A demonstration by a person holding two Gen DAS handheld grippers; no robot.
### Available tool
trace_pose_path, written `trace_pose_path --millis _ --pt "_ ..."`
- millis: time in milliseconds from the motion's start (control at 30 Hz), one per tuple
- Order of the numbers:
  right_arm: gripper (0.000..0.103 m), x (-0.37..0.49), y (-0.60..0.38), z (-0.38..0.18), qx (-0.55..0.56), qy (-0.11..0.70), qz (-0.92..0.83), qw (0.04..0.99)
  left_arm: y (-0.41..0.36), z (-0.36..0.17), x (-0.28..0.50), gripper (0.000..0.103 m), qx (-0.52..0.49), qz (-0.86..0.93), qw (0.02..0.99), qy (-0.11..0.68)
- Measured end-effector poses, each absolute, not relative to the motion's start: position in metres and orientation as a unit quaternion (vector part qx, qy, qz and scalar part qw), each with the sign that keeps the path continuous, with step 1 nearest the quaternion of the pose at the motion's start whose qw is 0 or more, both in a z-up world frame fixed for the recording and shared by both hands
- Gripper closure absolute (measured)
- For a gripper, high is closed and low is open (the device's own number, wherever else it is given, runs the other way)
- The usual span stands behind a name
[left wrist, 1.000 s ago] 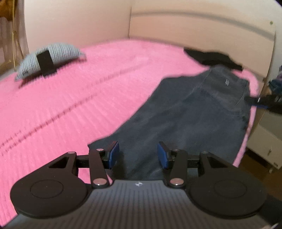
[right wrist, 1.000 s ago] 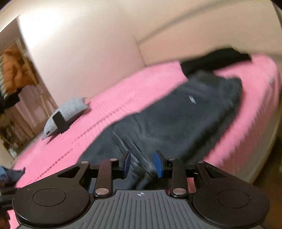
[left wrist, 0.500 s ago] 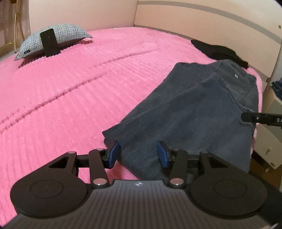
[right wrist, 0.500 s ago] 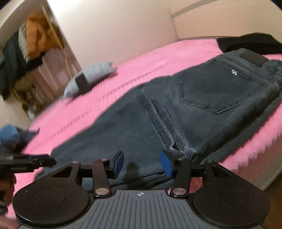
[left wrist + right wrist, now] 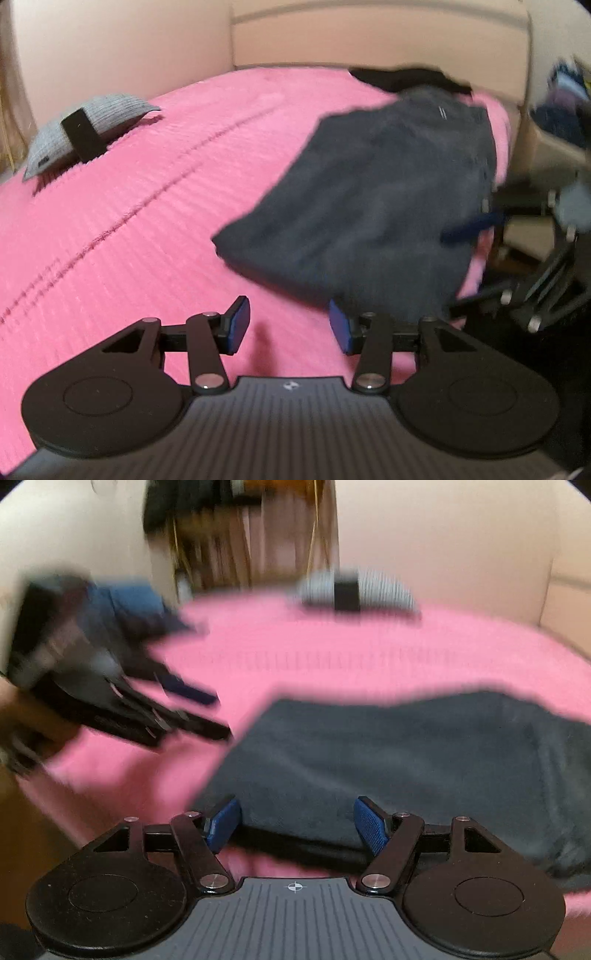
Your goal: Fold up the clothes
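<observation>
Pink ribbed bedspread (image 5: pixel 140 229) covers the bed, which carries all items noted. Dark grey jeans (image 5: pixel 376 206) lie folded flat on the bedspread near the bed's side edge, waistband end toward the beige headboard (image 5: pixel 369 37); frames are motion-blurred, so fabric detail cannot be confirmed. A black garment (image 5: pixel 406 77) lies just beyond the jeans, against the headboard. A grey pillow (image 5: pixel 92 129) with a black rectangular object (image 5: pixel 83 136) leaning on it sits well apart from the jeans, across the bed. Left hand-held gripper (image 5: pixel 288 325): fingers spread, nothing between them, positioned over the bedspread just beside the jeans' near end. Right hand-held gripper (image 5: pixel 295 825): fingers spread wide, holding nothing, over the jeans' (image 5: pixel 406 760) near edge; contact with the fabric cannot be determined. In the right wrist view the left hand-held gripper (image 5: pixel 199 712) appears blurred, beside the jeans.
</observation>
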State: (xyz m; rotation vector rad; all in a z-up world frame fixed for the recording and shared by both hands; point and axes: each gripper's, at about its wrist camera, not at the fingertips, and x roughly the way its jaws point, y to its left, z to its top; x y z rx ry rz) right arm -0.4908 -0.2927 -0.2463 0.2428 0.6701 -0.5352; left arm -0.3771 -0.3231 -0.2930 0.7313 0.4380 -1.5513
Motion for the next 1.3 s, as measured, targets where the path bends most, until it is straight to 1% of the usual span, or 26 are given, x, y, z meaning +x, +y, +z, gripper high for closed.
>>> trace_pose_path --millis 67,200,267,300,333,400,500,533,600,633,667,700,733,767,833,900,1000,1100,1167,1200,1233,1300 --pt "0.032 -0.488 -0.29 -0.242 0.102 0.337 -0.256 0.9 -0.316 -0.293 -0.381 0.06 0.326 -0.685 0.627 0.175" --pt "0.032 -0.493 -0.298 -0.22 0.127 0.281 -0.27 0.912 -0.316 -0.29 -0.38 0.06 0.311 -0.694 0.629 0.16" --pt "0.032 -0.484 -0.304 -0.221 0.127 0.273 -0.282 0.911 -0.322 -0.29 -0.38 0.06 0.314 -0.697 0.625 0.158" --pt "0.032 -0.479 -0.307 -0.226 0.127 0.282 -0.282 0.908 -0.325 -0.29 -0.38 0.058 0.315 -0.699 0.622 0.157" --pt "0.032 -0.472 -0.311 -0.234 0.126 0.3 -0.277 0.904 -0.33 -0.291 -0.375 0.056 0.314 -0.695 0.626 0.166" --pt "0.032 -0.469 -0.309 -0.249 0.122 0.337 -0.264 0.895 -0.34 -0.294 -0.363 0.056 0.311 -0.684 0.634 0.184" --pt "0.032 -0.473 -0.311 -0.252 0.131 0.338 -0.263 0.894 -0.356 -0.298 -0.343 0.056 0.298 -0.67 0.643 0.221" --pt "0.032 -0.473 -0.311 -0.252 0.128 0.341 -0.261 0.894 -0.361 -0.299 -0.332 0.057 0.271 -0.67 0.64 0.261" --pt "0.032 -0.474 -0.311 -0.251 0.126 0.342 -0.255 0.896 -0.369 -0.3 -0.311 0.063 0.207 -0.667 0.629 0.343" --pt "0.032 -0.476 -0.311 -0.25 0.127 0.341 -0.253 0.896 -0.372 -0.301 -0.3 0.063 0.171 -0.663 0.621 0.382" --pt "0.032 -0.475 -0.311 -0.25 0.127 0.341 -0.253 0.896 -0.374 -0.303 -0.296 0.065 0.153 -0.661 0.615 0.402" --pt "0.032 -0.475 -0.311 -0.251 0.127 0.34 -0.254 0.896 -0.377 -0.305 -0.291 0.071 0.137 -0.659 0.609 0.42" --pt "0.032 -0.478 -0.307 -0.249 0.125 0.341 -0.255 0.896 -0.38 -0.306 -0.287 0.082 0.12 -0.656 0.603 0.437" --pt "0.032 -0.48 -0.303 -0.248 0.121 0.342 -0.255 0.896 -0.382 -0.308 -0.283 0.089 0.097 -0.659 0.594 0.45" --pt "0.032 -0.484 -0.301 -0.248 0.116 0.344 -0.254 0.897 -0.391 -0.308 -0.28 0.092 0.092 -0.658 0.595 0.452" --pt "0.032 -0.485 -0.298 -0.25 0.107 0.349 -0.25 0.897 -0.4 -0.31 -0.278 0.093 0.096 -0.658 0.596 0.45" --pt "0.032 -0.481 -0.289 -0.256 0.055 0.381 -0.242 0.891 -0.404 -0.313 -0.274 0.093 0.094 -0.657 0.593 0.456" --pt "0.033 -0.48 -0.285 -0.243 0.058 0.363 -0.25 0.896 -0.396 -0.31 -0.268 0.093 0.076 -0.652 0.594 0.465" --pt "0.033 -0.479 -0.282 -0.232 0.057 0.351 -0.253 0.9 -0.388 -0.306 -0.264 0.083 0.063 -0.648 0.596 0.47" --pt "0.033 -0.478 -0.28 -0.227 0.056 0.346 -0.253 0.902 -0.384 -0.304 -0.262 0.075 0.056 -0.645 0.597 0.473" --pt "0.033 -0.476 -0.276 -0.224 0.051 0.343 -0.25 0.904 -0.38 -0.303 -0.26 0.073 0.05 -0.643 0.598 0.475" --pt "0.033 -0.468 -0.271 -0.224 0.044 0.342 -0.233 0.909 -0.379 -0.302 -0.261 0.073 0.048 -0.644 0.594 0.479"
